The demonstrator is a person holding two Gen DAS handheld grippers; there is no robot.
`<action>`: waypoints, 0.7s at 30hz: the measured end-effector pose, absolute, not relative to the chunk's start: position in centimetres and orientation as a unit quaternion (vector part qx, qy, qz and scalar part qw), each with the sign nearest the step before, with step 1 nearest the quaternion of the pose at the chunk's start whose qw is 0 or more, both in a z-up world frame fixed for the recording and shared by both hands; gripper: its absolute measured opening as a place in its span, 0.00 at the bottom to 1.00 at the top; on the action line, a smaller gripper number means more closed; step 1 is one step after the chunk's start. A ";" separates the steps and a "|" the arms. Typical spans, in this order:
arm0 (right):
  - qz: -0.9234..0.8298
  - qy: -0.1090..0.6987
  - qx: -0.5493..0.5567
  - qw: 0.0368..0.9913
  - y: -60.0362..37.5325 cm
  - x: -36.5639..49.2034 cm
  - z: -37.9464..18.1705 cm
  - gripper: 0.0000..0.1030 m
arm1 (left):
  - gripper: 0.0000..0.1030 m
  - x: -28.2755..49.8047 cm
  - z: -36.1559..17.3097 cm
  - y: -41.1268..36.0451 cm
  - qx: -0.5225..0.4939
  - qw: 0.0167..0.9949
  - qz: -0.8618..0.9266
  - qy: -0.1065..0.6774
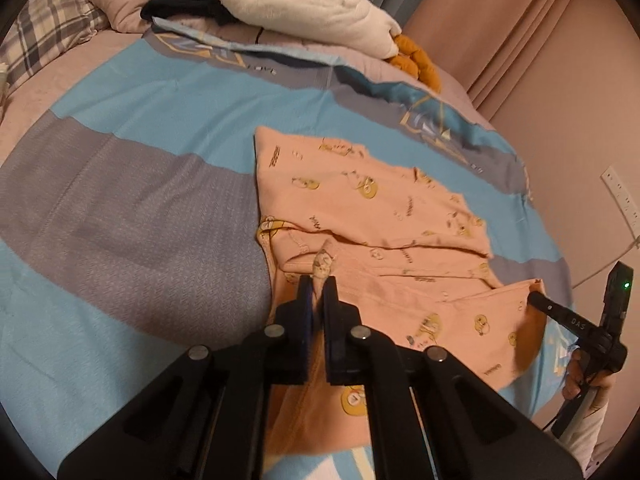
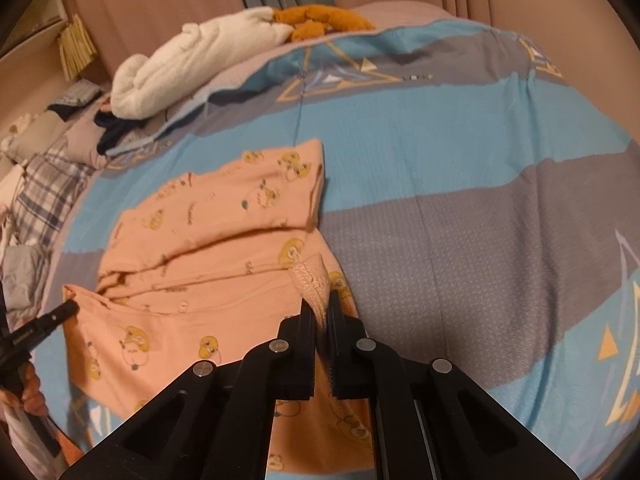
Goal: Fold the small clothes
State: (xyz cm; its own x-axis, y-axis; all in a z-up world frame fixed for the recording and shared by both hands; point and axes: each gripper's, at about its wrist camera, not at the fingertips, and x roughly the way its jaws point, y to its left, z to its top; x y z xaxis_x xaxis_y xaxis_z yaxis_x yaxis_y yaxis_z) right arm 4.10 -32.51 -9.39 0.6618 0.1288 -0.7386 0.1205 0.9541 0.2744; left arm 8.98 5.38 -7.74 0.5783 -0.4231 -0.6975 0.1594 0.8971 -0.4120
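— What carries it all?
— A bed (image 1: 120,208) under a cover striped blue and grey.
— What lies on it?
— A peach garment (image 1: 360,200) with yellow cartoon prints, partly folded; farther back a white towel (image 1: 312,4), dark clothes (image 1: 180,0), an orange plush toy (image 1: 416,60), and a plaid pillow (image 1: 44,36).

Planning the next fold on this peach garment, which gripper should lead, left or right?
Neither clearly. The left gripper and right gripper are each shut on a near corner of the peach garment, so both should probably carry the edge forward together.
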 end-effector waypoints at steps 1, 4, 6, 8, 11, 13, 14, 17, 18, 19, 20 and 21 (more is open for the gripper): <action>0.002 0.407 0.152 0.901 -32.5 3.9 -9.1 0.06 | 0.04 8.8 -7.4 5.5 -0.160 0.875 -0.168 0.425; 0.003 0.395 0.155 0.905 -32.7 3.3 -8.3 0.06 | 0.04 8.0 -6.2 6.0 -0.177 0.878 -0.170 0.410; 0.003 0.386 0.154 0.910 -32.7 2.9 -7.7 0.06 | 0.04 7.7 -5.2 6.3 -0.186 0.881 -0.172 0.398; 0.004 0.374 0.154 0.914 -32.6 2.5 -7.0 0.06 | 0.04 7.5 -4.4 6.4 -0.190 0.884 -0.173 0.391; 0.012 0.351 0.153 0.924 -32.6 2.2 -5.3 0.06 | 0.04 7.6 -3.4 6.6 -0.191 0.889 -0.175 0.377; 0.014 0.340 0.148 0.929 -32.5 2.6 -4.4 0.06 | 0.04 8.0 -2.8 6.7 -0.197 0.891 -0.178 0.369; 0.016 0.335 0.144 0.931 -32.5 2.9 -4.0 0.06 | 0.04 8.3 -2.5 6.7 -0.200 0.892 -0.177 0.365; 0.019 0.325 0.136 0.936 -32.3 4.2 -2.8 0.06 | 0.04 9.5 -1.8 7.0 -0.205 0.896 -0.166 0.358; 0.020 0.321 0.133 0.937 -32.3 4.7 -2.5 0.06 | 0.04 10.1 -1.6 7.0 -0.208 0.896 -0.165 0.357; 0.021 0.317 0.131 0.939 -32.2 5.6 -2.1 0.06 | 0.04 10.8 -1.4 7.0 -0.211 0.896 -0.163 0.354; 0.021 0.315 0.130 0.940 -32.2 6.2 -1.9 0.06 | 0.04 11.3 -1.3 7.0 -0.212 0.897 -0.161 0.352; 0.024 0.313 0.130 0.941 -32.2 7.0 -1.6 0.06 | 0.04 12.0 -1.1 6.9 -0.211 0.899 -0.159 0.349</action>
State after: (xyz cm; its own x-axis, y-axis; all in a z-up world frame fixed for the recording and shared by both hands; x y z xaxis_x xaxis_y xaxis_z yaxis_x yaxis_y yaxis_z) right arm 6.99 -32.20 -1.63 0.8031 0.1264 -0.5823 0.0361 0.9651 0.2594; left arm 12.01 6.90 -1.09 0.7057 -0.4323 -0.5613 0.1378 0.8609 -0.4897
